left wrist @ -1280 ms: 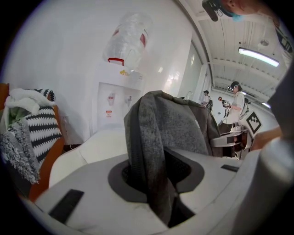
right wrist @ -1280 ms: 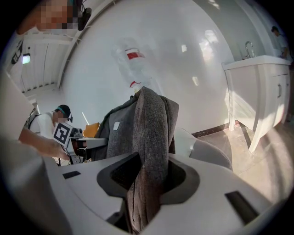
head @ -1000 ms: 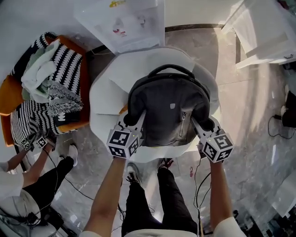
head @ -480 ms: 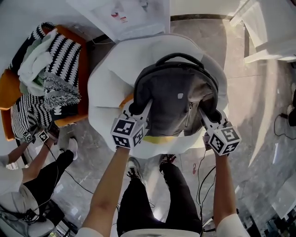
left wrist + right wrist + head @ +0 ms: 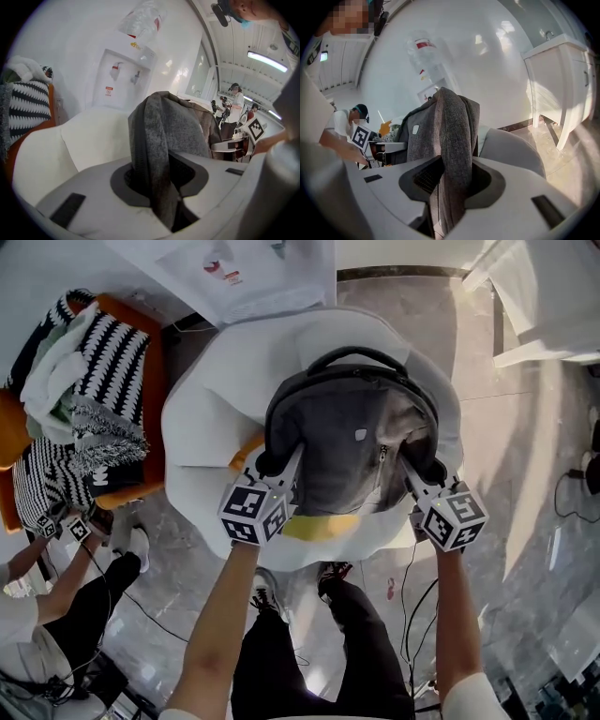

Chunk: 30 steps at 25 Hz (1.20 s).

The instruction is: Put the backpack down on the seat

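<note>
The left gripper (image 5: 280, 467) and right gripper (image 5: 418, 476) are each clamping a side fold of the grey backpack (image 5: 342, 442), holding it upright over the white armchair seat (image 5: 202, 427). Next, I judge, comes settling it down, then releasing.

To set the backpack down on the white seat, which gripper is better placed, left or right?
Neither clearly. The left gripper and the right gripper each clamp one side of the backpack over the seat; probably both should lower together.
</note>
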Motion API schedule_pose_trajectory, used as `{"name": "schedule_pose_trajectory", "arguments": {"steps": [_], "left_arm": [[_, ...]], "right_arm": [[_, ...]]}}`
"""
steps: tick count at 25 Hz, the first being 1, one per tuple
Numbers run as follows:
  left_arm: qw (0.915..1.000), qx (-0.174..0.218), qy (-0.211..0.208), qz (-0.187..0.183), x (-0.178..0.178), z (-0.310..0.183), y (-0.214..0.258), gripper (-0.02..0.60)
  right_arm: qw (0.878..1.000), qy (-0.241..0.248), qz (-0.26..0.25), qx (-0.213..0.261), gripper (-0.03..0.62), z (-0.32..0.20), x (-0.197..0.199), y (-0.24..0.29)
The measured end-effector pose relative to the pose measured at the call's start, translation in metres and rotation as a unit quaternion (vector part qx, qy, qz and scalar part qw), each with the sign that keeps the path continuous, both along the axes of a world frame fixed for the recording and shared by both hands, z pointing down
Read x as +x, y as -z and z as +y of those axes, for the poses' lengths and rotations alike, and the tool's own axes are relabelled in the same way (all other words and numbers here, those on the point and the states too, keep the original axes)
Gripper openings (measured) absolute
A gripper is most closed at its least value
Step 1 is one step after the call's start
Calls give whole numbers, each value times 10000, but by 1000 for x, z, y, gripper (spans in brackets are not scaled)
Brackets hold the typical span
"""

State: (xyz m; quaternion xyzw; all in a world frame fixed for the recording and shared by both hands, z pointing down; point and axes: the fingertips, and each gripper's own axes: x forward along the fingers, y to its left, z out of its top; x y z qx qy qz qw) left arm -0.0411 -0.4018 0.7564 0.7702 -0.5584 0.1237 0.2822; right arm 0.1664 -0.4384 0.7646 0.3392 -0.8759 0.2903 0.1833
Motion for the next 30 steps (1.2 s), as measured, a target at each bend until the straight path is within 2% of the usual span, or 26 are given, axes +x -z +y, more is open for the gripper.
{"name": "schedule_pose_trajectory", "arguments": {"steps": [6,18,30], "left_arm": [[10000,-40,5,82,1,-3,-16,123],[10000,-67,-68,-8,-9,-9,-46,123],[9998,180,25,-94,-14,-26,-65,124]], "right_arm": [[10000,73,13,-25,128,-8,0,-17],[9997,146,-9,-205,130,-14,-8,-53],[9999,39,155,-32,144,-37,-10,-76]]}}
